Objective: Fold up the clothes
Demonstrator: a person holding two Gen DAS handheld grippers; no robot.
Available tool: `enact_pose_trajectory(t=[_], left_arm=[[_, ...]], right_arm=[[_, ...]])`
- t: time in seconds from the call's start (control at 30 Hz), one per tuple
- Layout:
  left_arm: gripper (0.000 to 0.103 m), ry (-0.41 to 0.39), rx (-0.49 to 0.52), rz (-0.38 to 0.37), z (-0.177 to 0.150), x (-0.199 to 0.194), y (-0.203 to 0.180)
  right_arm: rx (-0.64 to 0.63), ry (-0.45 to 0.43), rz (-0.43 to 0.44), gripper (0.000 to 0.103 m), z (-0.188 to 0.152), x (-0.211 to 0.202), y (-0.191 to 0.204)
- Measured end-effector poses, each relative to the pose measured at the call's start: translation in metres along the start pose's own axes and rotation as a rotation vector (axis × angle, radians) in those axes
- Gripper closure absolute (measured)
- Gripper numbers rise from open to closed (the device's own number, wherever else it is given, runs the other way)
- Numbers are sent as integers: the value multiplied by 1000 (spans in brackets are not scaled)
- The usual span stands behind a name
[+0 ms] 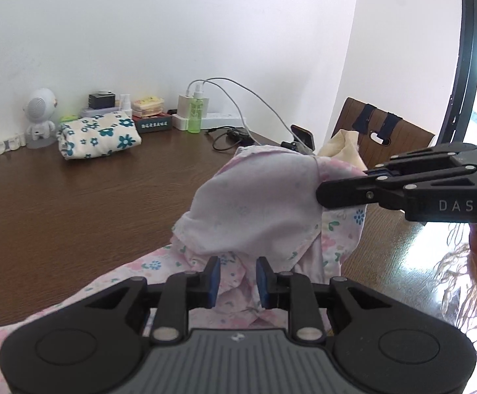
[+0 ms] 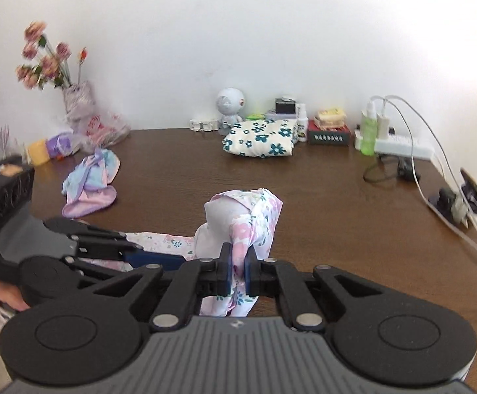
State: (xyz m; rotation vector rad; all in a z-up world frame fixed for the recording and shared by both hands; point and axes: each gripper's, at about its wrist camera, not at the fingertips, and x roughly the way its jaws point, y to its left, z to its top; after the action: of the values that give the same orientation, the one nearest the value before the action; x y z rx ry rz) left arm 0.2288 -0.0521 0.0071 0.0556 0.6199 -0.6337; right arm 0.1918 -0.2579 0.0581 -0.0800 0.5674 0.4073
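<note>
Right wrist: folded floral cloth [image 2: 260, 139], blurred flowers [image 2: 46, 54] behind.

Far ahead of the fingers, a toy robot [image 2: 230, 106], a green bottle [image 2: 367, 133] and a power strip [image 2: 402, 147] are standing by the wall. Flowers [image 2: 46, 55] are leaning far left. A chair [image 1: 383, 131] is standing beyond the counter [image 1: 90, 190], rightward.
</note>
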Motion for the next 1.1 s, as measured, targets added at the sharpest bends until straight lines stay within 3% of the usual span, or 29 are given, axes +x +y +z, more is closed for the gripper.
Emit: enact_pose_trajectory(t=[0.13,0.33,0.5,0.67,0.9,1.07,1.1], left_arm=[[83,59,-27,102,-14,-23,19],[83,119,-48,102,-36,-28,36],[83,100,-90,63,-41,-35,47],[83,53,-88,107,-43,-66,53],[83,81,-106,128,-51,-69,61],[83,-69,-107,119,-35,-95,59],[83,-64,-99,115,-32,-91,57]], right_arm=[[-175,5,1,97,10,3,35],[-349,6,12,97,11,17,90],[-467,32,50,97,-1,34,128],[-506,77,89,96,-17,47,147],[-542,110,130,96,-35,59,161],[-554,124,142,95,-44,65,166],[-556,123,141,94,-45,66,166]])
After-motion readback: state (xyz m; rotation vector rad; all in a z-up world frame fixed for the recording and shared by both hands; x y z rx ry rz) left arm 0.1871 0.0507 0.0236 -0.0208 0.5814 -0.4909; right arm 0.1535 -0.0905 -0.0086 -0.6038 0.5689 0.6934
